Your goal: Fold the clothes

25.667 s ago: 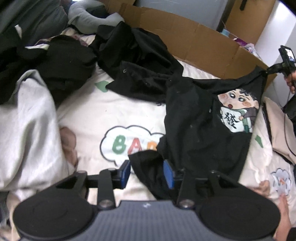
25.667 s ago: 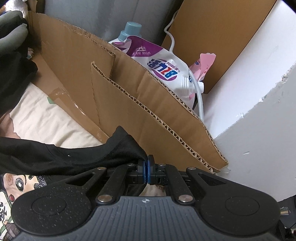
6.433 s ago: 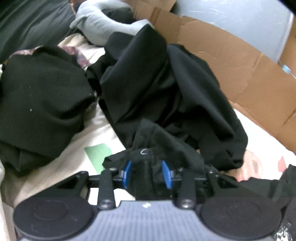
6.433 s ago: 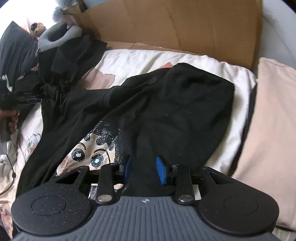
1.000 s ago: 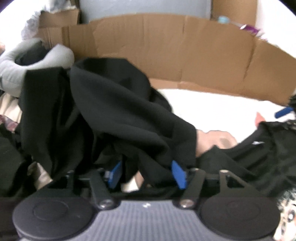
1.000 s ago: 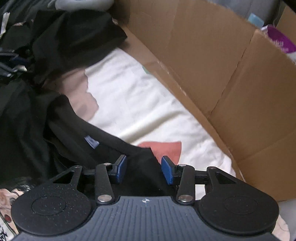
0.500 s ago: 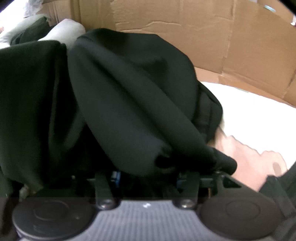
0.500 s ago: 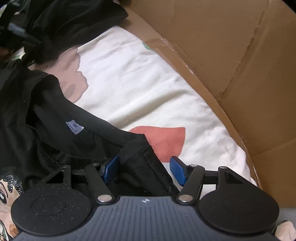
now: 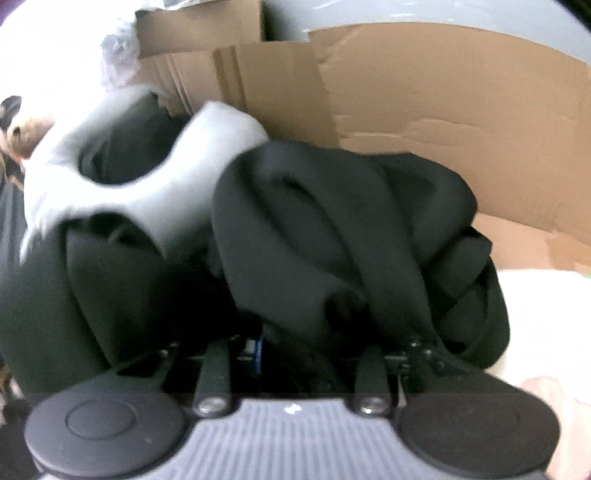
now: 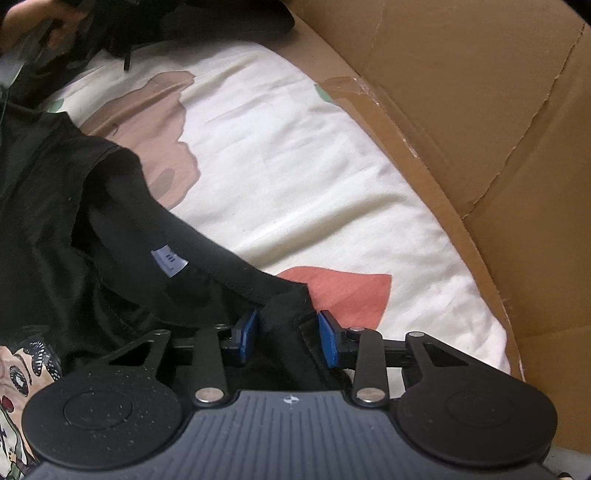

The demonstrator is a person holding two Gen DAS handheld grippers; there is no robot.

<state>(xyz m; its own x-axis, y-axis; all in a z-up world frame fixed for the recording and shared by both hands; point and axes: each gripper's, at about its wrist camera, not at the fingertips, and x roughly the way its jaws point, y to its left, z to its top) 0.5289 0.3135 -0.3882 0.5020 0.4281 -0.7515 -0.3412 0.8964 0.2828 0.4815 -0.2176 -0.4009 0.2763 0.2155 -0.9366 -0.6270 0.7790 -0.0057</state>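
Note:
A black T-shirt (image 10: 110, 240) with a cartoon print and a small blue neck label (image 10: 169, 263) lies on the cream bed sheet (image 10: 295, 147). My right gripper (image 10: 288, 336) is open, and a bunched fold of the shirt's shoulder sits between its blue pads (image 10: 249, 332). In the left wrist view a heap of black garments (image 9: 332, 240) drapes over my left gripper (image 9: 295, 350). Only one blue pad (image 9: 258, 349) shows through the cloth, so its state is hidden.
A cardboard wall (image 10: 498, 110) runs along the far edge of the bed and appears behind the heap as cardboard (image 9: 443, 92). A grey neck pillow (image 9: 147, 177) lies on the dark clothes at left. A hand (image 10: 37, 22) shows at top left.
The right pads have narrowed around the shirt fold since half a second ago. The left gripper has pushed further into the black heap, which has shifted toward the cardboard.

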